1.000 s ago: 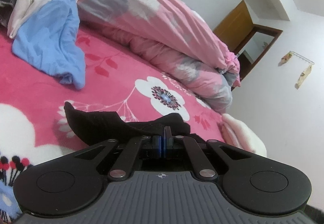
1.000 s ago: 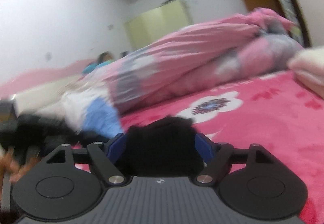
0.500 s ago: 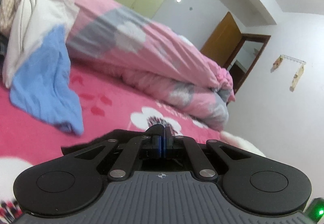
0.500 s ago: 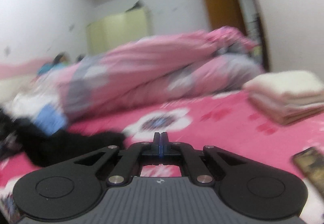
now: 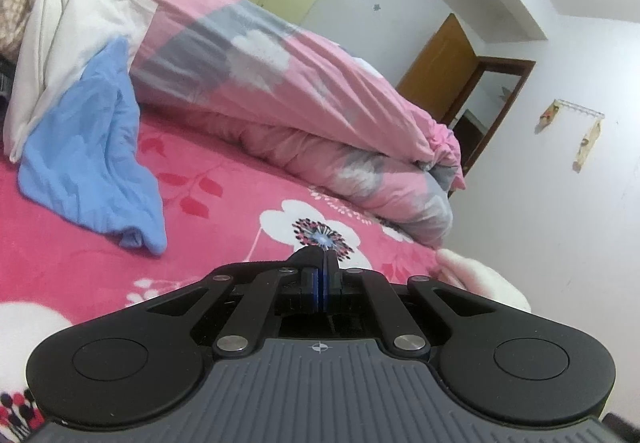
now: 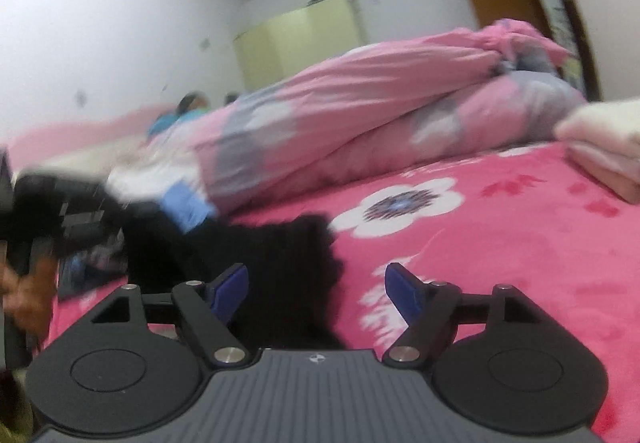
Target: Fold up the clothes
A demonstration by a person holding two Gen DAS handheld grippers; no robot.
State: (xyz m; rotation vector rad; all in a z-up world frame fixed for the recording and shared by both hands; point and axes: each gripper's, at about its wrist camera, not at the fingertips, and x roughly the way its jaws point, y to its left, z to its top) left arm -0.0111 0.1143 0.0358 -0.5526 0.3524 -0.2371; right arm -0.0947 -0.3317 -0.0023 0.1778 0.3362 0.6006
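From your left wrist, the left gripper [image 5: 323,275] has its jaws pressed together, pinching a corner of the black garment [image 5: 308,254] over the pink blanket [image 5: 224,211]. From your right wrist, the right gripper [image 6: 316,293] is spread wide, the black garment [image 6: 280,275] lying between its fingers.

Fuzzy black garment [image 6: 280,263] on plush fleece blanket [image 5: 224,211] — smooth cotton-like quilt [image 5: 280,83] behind.
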